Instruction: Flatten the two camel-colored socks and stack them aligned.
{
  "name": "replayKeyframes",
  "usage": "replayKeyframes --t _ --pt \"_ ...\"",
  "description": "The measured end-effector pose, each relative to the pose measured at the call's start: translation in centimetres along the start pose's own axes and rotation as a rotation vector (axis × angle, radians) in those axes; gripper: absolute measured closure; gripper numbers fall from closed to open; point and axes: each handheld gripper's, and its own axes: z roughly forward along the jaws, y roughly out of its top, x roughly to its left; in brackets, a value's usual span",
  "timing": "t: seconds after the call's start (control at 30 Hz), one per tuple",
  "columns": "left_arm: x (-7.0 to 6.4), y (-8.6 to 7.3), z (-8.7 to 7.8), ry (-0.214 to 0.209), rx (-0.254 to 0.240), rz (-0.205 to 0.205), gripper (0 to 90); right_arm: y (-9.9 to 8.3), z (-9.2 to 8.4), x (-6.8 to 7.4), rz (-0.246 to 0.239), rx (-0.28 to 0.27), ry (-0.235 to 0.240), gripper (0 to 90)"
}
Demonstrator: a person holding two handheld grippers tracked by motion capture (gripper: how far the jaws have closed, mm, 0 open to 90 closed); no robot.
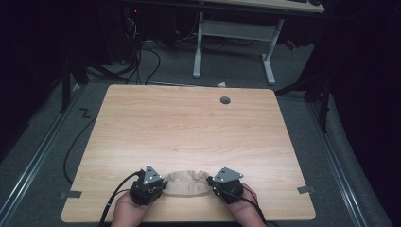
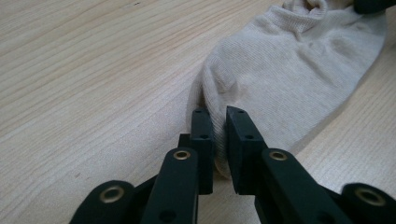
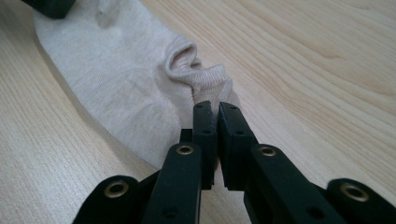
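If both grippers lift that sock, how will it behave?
The sock is thin knit, already wrinkled, so it will likely sag limply between the left gripper and right gripper. It looks light, and the ribbed fabric probably won't slip.

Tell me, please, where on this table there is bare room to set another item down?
Everything beyond the sock up to the grey cable hole is bare tabletop. The near edge is crowded: left gripper and right gripper each pinch a sock end.

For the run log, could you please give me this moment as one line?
left gripper: shut on sock end | right gripper: shut on its cuff | sock: flat on table, near edge
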Motion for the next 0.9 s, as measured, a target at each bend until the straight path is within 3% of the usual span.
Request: replayKeyframes --t 0.17,0.43,0.67,0.8,0.9 --pt "0.1 0.0 0.1 0.007 -0.002 0.0 74.5 -0.2 0.3 -0.2 0.009 0.012 0.013 78.7" --pt "0.3 0.3 -0.4 0.011 -0.025 0.017 62.4 0.3 -0.7 -0.4 0.019 -0.046 -0.004 69.0" --pt "1.2 0.5 -1.1 0.033 -0.063 0.015 56.2 0.2 -1.4 -1.9 0.055 -0.099 -0.038 58.0" --pt "2.2 0.6 -1.6 0.071 -0.084 0.014 54.4 -0.3 -1.9 -3.5 0.091 -0.124 -0.083 56.2" --pt "3.4 0.7 -1.8 0.122 -0.088 0.017 51.3 -0.8 -2.0 -4.4 0.109 -0.132 -0.111 54.2"
